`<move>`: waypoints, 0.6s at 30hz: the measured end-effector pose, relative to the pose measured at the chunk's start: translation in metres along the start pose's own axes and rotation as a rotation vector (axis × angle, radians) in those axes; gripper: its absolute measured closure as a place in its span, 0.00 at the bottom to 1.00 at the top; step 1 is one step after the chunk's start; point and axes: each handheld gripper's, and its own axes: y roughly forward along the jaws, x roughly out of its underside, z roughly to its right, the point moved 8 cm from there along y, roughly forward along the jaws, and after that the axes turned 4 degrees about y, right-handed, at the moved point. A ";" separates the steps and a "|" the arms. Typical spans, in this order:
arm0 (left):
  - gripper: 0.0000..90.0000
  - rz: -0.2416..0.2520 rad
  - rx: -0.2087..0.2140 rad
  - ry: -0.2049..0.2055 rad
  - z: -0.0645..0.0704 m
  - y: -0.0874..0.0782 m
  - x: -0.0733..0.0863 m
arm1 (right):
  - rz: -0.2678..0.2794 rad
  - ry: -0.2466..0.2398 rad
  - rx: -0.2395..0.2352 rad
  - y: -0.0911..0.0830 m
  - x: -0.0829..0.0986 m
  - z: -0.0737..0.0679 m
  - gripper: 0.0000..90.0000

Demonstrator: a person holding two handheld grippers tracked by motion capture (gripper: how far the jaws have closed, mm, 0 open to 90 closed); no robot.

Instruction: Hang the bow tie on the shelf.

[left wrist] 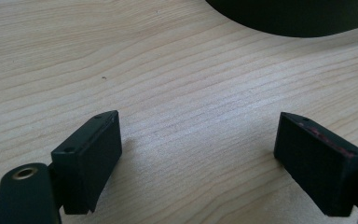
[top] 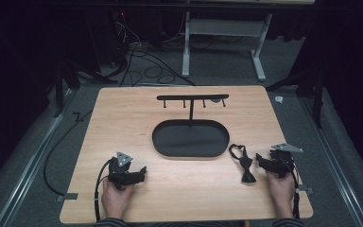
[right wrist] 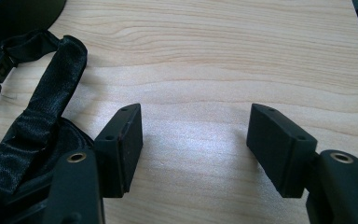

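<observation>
- Resting on the wooden table (top: 123, 118) — both grippers sit low near its front edge, one in each hand, neither carrying anything.
- Left gripper (top: 142, 172): jaws spread wide in its own view, only bare wood grain between them; the rim of the black oval tray (left wrist: 298, 18) shows at the top of that view, well apart from the jaws.
- Right gripper (top: 260, 162): jaws likewise spread, bare table between them. A black bow tie (top: 244, 163) lies just beside it, on the tray side; in the right gripper view its satin strap (right wrist: 42, 102) runs close past the left-hand jaw, near but not between the pads.
- Bow tie position: flat on the table, between the tray's right end and the right gripper, strap looped toward the tray, bow toward the front edge.
- Hook stand (top: 192, 98) rises from the tray's far rim, crossbar with several small pegs.
- Judgement: the work is at the approach step — nothing grasped yet. The bow tie looks meant for the stand or tray.
- Next move calls for swinging the right gripper toward the tie so the strap or knot falls between the open jaws, then closing; thin, slippery fabric, so a bite low against the wood is needed.
</observation>
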 end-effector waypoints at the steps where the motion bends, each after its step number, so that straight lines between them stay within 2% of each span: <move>1: 0.17 0.000 0.000 0.000 0.000 0.000 0.000 | 0.000 0.000 0.000 0.000 0.000 0.000 0.41; 18: 0.17 0.000 0.000 -0.001 0.000 0.000 0.000 | 0.002 -0.002 -0.002 0.000 0.000 0.000 0.43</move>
